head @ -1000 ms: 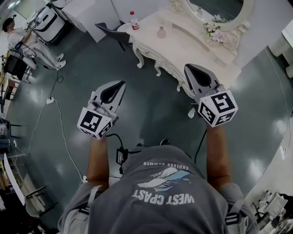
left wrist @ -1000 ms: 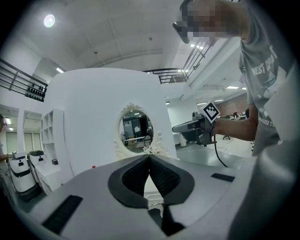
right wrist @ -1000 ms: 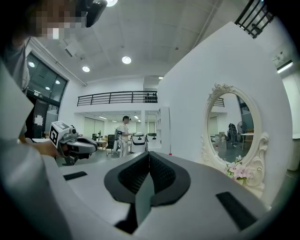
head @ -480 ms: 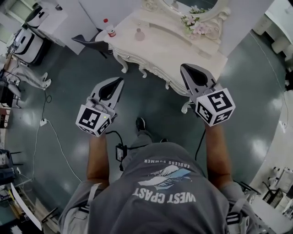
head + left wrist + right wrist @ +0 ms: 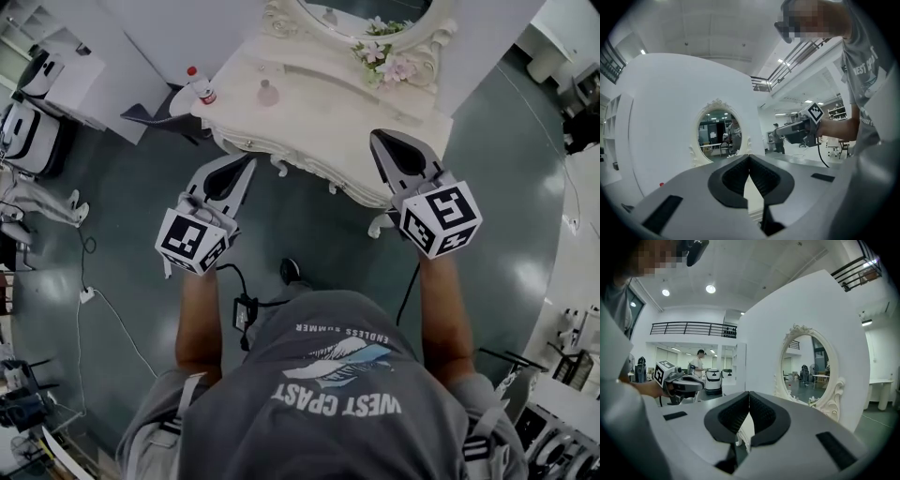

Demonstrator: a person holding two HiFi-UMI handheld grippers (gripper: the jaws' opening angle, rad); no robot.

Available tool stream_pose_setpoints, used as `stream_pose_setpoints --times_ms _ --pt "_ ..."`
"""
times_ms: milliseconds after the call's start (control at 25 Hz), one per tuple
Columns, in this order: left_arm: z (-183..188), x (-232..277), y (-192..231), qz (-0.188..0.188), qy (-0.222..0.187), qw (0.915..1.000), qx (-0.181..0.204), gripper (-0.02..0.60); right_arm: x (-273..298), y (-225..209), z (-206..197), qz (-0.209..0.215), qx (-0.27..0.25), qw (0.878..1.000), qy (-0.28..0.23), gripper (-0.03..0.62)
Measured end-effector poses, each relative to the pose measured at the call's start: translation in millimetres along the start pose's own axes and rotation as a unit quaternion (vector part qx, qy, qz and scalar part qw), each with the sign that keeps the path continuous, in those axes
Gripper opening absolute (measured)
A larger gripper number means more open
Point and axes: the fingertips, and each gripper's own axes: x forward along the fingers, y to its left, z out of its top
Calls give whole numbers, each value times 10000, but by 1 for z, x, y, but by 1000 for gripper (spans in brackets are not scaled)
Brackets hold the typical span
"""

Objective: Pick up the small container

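Head view alone: small container (image 5: 267,92) on dressing table (image 5: 328,127)

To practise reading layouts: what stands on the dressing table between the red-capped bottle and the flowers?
The small container, nearer the bottle; the head view shows it.

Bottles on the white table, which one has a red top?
The taller bottle at the left end of the table has the red top. The small container to its right is pale all over.

The person's grey T-shirt (image 5: 328,422) reads "ENDLESS SUMMER" above its wave picture (image 5: 339,362) and, in larger letters, "WEST COAST" below it.
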Motion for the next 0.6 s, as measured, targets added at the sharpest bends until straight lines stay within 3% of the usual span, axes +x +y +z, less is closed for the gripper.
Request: stream_pose_setpoints --times_ms 600 --pt "-17 21 86 -644 -115 9979 38 17 69 2 3 -680 75 9976 58 26"
